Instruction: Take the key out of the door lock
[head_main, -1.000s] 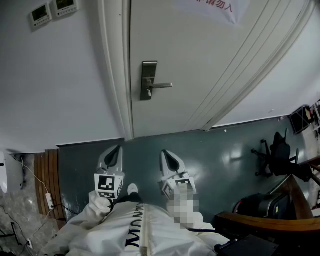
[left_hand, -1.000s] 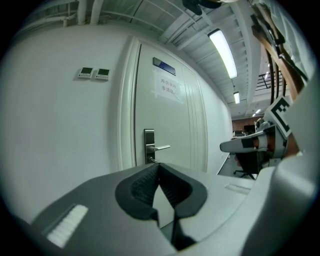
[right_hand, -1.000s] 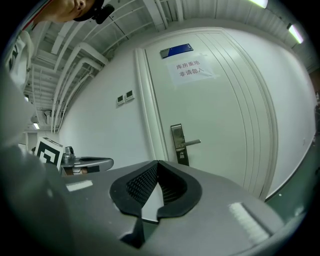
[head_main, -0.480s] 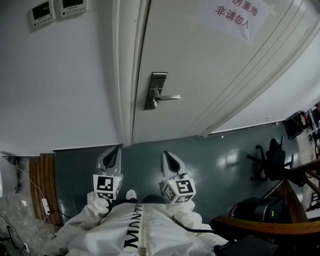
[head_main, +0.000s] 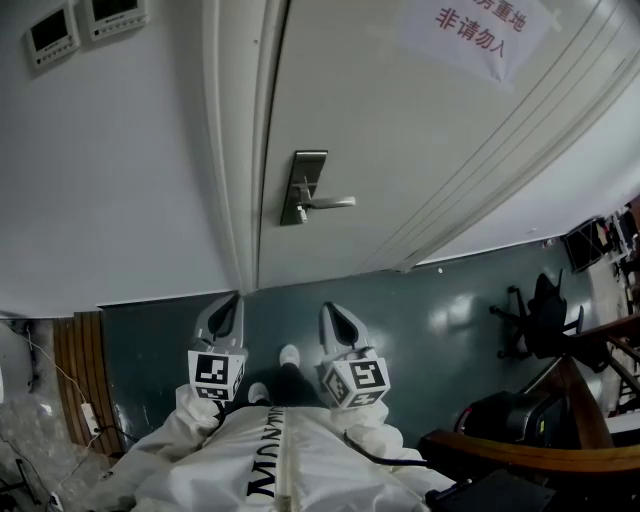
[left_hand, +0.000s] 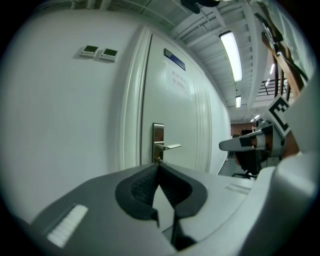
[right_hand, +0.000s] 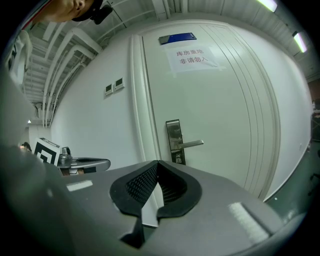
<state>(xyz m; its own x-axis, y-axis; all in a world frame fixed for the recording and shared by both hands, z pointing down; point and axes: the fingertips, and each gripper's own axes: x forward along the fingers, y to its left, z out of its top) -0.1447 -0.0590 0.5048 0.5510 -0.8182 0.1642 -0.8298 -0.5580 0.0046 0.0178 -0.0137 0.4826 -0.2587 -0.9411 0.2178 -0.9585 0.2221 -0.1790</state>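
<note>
The white door carries a steel lock plate (head_main: 303, 185) with a lever handle (head_main: 332, 203). Under the lever a small key (left_hand: 159, 160) sticks out of the plate; in the right gripper view the key (right_hand: 178, 158) is only a dark spot. My left gripper (head_main: 228, 305) and right gripper (head_main: 338, 312) hang side by side above the floor, well short of the door. Both are shut with nothing between the jaws. The left gripper (left_hand: 159, 165) points straight at the lock. From a little further right, the right gripper (right_hand: 157, 163) points at the door too.
A paper sign (head_main: 480, 25) is stuck high on the door. Two wall control panels (head_main: 75, 25) hang left of the frame. An office chair (head_main: 540, 310) and a wooden desk edge (head_main: 520, 450) stand at the right. Wooden slats (head_main: 75, 365) and a power strip (head_main: 88, 415) lie at the lower left.
The head view has shifted, so the lock sits slightly lower and further left than half a second ago. A shoe has stepped forward between the grippers. Both grippers stay shut.
</note>
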